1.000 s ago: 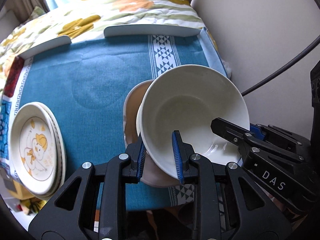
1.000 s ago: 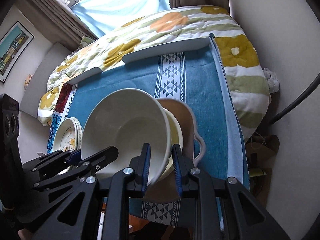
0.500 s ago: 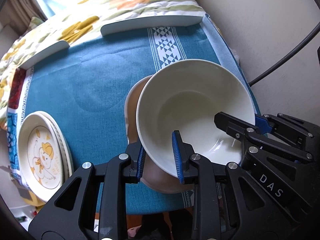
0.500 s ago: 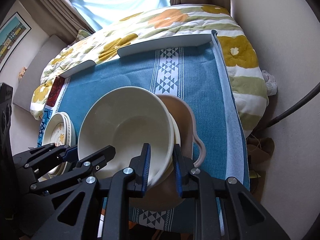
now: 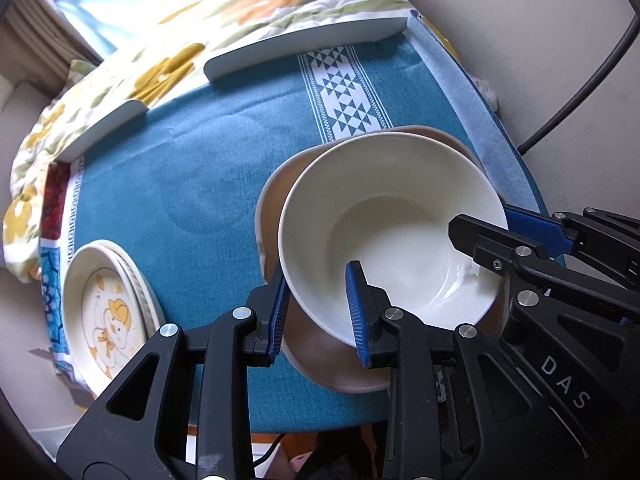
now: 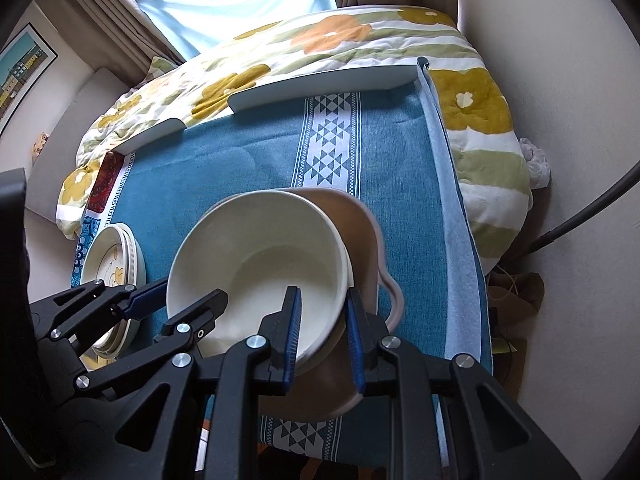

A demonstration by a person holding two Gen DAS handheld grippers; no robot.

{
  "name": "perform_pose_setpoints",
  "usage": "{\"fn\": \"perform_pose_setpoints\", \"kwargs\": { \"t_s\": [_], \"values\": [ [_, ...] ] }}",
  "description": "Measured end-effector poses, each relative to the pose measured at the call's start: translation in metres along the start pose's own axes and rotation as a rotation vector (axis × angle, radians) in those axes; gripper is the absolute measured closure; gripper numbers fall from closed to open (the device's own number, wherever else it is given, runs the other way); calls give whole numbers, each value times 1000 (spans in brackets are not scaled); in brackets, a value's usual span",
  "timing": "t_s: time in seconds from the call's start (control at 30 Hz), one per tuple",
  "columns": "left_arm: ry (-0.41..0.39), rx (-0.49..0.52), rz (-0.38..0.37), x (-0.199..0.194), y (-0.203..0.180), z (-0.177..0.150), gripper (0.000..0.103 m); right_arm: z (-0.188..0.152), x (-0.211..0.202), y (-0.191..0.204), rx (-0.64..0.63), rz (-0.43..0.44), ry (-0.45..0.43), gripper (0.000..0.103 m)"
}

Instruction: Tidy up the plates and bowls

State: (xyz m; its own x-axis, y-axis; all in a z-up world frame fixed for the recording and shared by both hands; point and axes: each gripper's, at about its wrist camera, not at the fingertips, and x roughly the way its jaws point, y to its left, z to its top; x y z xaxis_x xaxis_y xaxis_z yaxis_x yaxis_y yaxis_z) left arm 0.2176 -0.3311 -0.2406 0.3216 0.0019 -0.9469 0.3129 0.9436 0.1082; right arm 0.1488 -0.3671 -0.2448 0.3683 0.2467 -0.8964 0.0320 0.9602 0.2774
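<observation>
A cream bowl sits nested in a wider brown bowl on the blue tablecloth; both show in the right wrist view, cream and brown. My left gripper straddles the cream bowl's near-left rim, jaws parted wider than the wall. My right gripper straddles its right rim the same way, and shows in the left view. A stack of duck-print plates lies at the table's left edge.
The blue cloth covers a small table with two white raised rails along its far edge. A flowered quilt lies beyond. A wall and black cable stand at the right.
Both grippers' jaws have widened around the cream bowl's rim. The bowl has sunk down into the brown bowl and sits more level.
</observation>
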Motion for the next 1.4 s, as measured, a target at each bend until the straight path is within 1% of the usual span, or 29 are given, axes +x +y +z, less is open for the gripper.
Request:
{"fn": "perform_pose_setpoints", "kwargs": {
  "t_s": [0.13, 0.17, 0.3, 0.43, 0.5, 0.53, 0.6, 0.7, 0.73, 0.77, 0.8, 0.83, 0.87, 0.9, 0.93, 0.97, 1.0, 1.07, 1.13, 1.2, 1.27, 1.3, 1.4],
  "values": [
    [-1, 12, 16, -1, -2, 0, 78, 0, -1, -1, 4, 6, 0, 83],
    [-1, 15, 20, -1, -2, 0, 75, 0, -1, -1, 4, 6, 0, 83],
    [3, 8, 8, -3, 0, 0, 74, 0, 0, 0, -7, 1, 4, 83],
    [-14, 13, 15, -12, 1, 1, 72, 2, -2, -1, 9, 7, 14, 83],
    [-30, 5, 19, -20, 5, 1, 62, 3, -6, -1, 18, 9, 9, 83],
    [-40, 2, 25, -24, 8, 1, 55, 3, -9, -1, 18, 10, 3, 83],
    [-63, -9, 36, -35, 15, -1, 51, 4, -18, -2, 19, 21, -18, 83],
    [-99, -34, 38, -56, 31, -6, 49, 6, -39, -5, 14, 47, -55, 83],
    [-114, -44, 36, -64, 37, -7, 45, 6, -47, -5, 10, 59, -69, 83],
    [-132, -56, 33, -73, 43, -10, 35, 6, -56, -6, 3, 72, -83, 82],
    [-151, -67, 33, -83, 49, -12, 27, 5, -65, -5, -11, 82, -98, 76],
    [-168, -74, 34, -91, 54, -15, 9, 3, -74, -5, -29, 89, -115, 52],
    [-189, -76, 33, -98, 58, -20, 1, 1, -82, -4, -52, 89, -134, 37],
    [-205, -72, 23, -103, 61, -23, 0, -2, -88, -4, -71, 82, -147, 10],
    [-205, -64, 12, -104, 63, -27, 0, -5, -93, -3, -89, 70, -159, 6],
    [-190, -52, 6, -102, 64, -30, 0, -8, -96, -3, -107, 61, -162, 6],
    [-162, -33, 0, -97, 64, -33, 0, -10, -95, -4, -128, 47, -146, 6],
    [-106, 8, -5, -85, 61, -38, 1, -14, -86, -5, -169, 6, -69, 6],
    [-55, 35, -38, -72, 59, -42, 1, -18, -76, -9, -190, -45, 1, 6],
    [-7, 46, -83, -57, 58, -42, 1, -21, -67, -11, -207, -94, 38, 6],
    [31, 55, -90, -44, 57, -39, 1, -22, -55, -12, -228, -135, 82, 6],
    [45, 57, -93, -37, 57, -38, 1, -22, -49, -13, -233, -145, 97, 6],
    [89, 59, -136, -20, 56, -34, 1, -20, -31, -16, -229, -155, 148, 6]
  ]
}}
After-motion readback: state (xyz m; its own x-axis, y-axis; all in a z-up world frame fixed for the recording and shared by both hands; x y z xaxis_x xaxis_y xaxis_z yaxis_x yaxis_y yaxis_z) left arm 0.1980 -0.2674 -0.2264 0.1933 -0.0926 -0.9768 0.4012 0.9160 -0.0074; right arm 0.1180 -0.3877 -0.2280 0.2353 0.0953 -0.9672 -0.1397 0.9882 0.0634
